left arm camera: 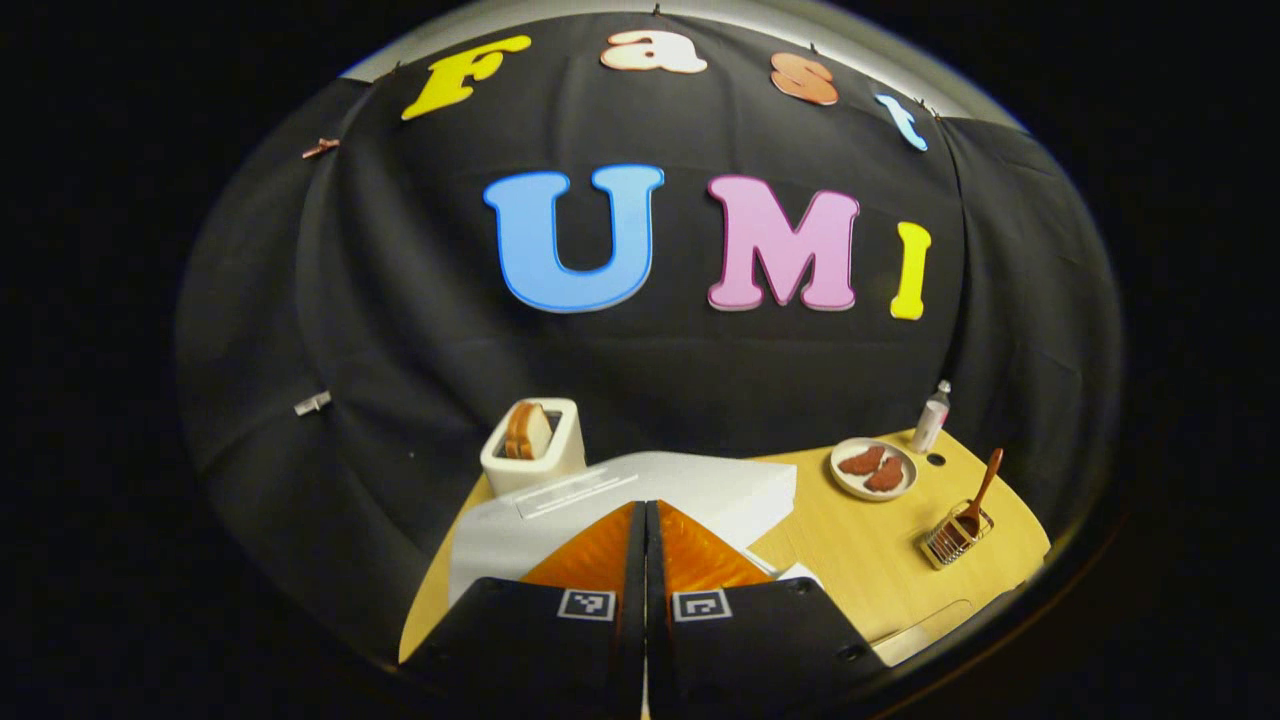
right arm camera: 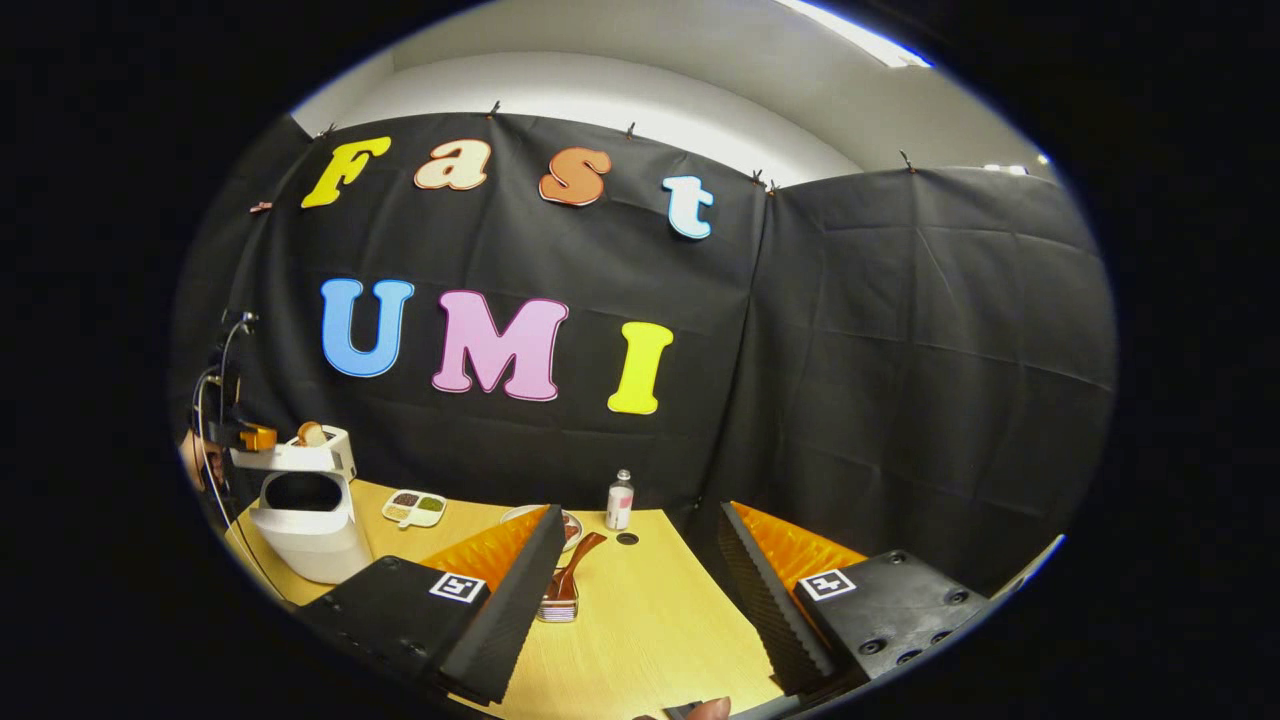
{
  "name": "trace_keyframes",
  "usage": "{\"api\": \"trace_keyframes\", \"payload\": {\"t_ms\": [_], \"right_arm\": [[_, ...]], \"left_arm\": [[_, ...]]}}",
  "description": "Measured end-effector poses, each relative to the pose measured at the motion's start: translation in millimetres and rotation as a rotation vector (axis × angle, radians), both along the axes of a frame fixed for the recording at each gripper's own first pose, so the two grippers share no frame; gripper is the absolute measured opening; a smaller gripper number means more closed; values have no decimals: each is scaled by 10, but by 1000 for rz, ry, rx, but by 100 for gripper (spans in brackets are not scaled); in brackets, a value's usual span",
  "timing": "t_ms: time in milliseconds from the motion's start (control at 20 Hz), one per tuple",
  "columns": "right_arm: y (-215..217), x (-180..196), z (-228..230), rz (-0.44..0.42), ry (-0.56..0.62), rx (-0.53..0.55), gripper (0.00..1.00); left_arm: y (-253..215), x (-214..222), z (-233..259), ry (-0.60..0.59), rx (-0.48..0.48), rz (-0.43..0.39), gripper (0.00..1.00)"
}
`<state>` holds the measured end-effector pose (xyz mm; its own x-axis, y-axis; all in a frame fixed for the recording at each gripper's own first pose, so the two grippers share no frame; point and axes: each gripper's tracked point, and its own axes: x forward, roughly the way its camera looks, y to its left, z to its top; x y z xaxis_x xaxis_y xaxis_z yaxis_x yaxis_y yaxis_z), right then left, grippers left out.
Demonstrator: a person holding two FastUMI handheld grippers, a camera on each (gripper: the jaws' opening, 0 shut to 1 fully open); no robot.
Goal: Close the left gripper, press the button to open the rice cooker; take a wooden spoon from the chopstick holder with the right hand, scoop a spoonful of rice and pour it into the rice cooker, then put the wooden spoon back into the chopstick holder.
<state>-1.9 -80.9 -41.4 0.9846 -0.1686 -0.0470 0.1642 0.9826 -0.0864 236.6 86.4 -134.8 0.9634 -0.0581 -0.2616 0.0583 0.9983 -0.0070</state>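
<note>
Hovering over the white lid of the cooker (left arm camera: pixel 700 490), the left gripper (left arm camera: pixel 645 520) has its fingers pressed together with nothing between them. In the left gripper view a toaster (left arm camera: pixel 533 445) with a slice of bread in its slot stands just behind the cooker at the table's (left arm camera: pixel 850 560) far left edge. To the right, on the bare wood, a plate (left arm camera: pixel 873 468) carries two brown pieces, and a small bottle (left arm camera: pixel 931 418) stands near it at the back edge. The wire holder (left arm camera: pixel 955 537) sits well apart from the cooker toward the right edge, with the wooden spoon (left arm camera: pixel 982 492) leaning out of it, handle up.

In the right gripper view the right gripper (right arm camera: pixel 640 560) is held wide open and grips nothing. The holder (right arm camera: pixel 560 600) and spoon (right arm camera: pixel 578 560) lie between its fingers farther off, just beside the left finger, which hides part of them. The cooker (right arm camera: pixel 310 530) stands at the far left with its lid raised and its dark opening showing; the left gripper (right arm camera: pixel 255 437) is above it, beside the toaster (right arm camera: pixel 325 445). A small divided dish (right arm camera: pixel 414 508) with coloured contents sits near the cooker, and the bottle (right arm camera: pixel 620 500) stands at the back edge, next to a dark hole in the table (right arm camera: pixel 650 640). A fingertip shows at the bottom edge.
</note>
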Motion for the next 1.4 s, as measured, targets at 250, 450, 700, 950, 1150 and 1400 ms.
{"api": "trace_keyframes", "payload": {"t_ms": [250, 450, 700, 950, 1150, 1400], "right_arm": [[144, 166, 42, 72, -21, 32, 98], [259, 416, -73, 162, -13, 87, 98], [296, 838, -469, 271, 27, 142, 98], [270, 1374, -1182, 321, 139, 250, 98], [274, 1821, -1790, 346, 243, 315, 97], [336, 2330, -2510, 361, 352, 348, 98]], "left_arm": [[-185, -256, 650, -164, 49, -23, 8], [-496, -641, 915, -224, 58, -57, 60], [-883, -1157, 904, -224, -21, -33, 96], [-1057, -1586, 704, -189, -76, 26, 97], [-1103, -1833, 552, -167, -71, 87, 97], [-1003, -2076, 213, -103, -103, 197, 97]]}}
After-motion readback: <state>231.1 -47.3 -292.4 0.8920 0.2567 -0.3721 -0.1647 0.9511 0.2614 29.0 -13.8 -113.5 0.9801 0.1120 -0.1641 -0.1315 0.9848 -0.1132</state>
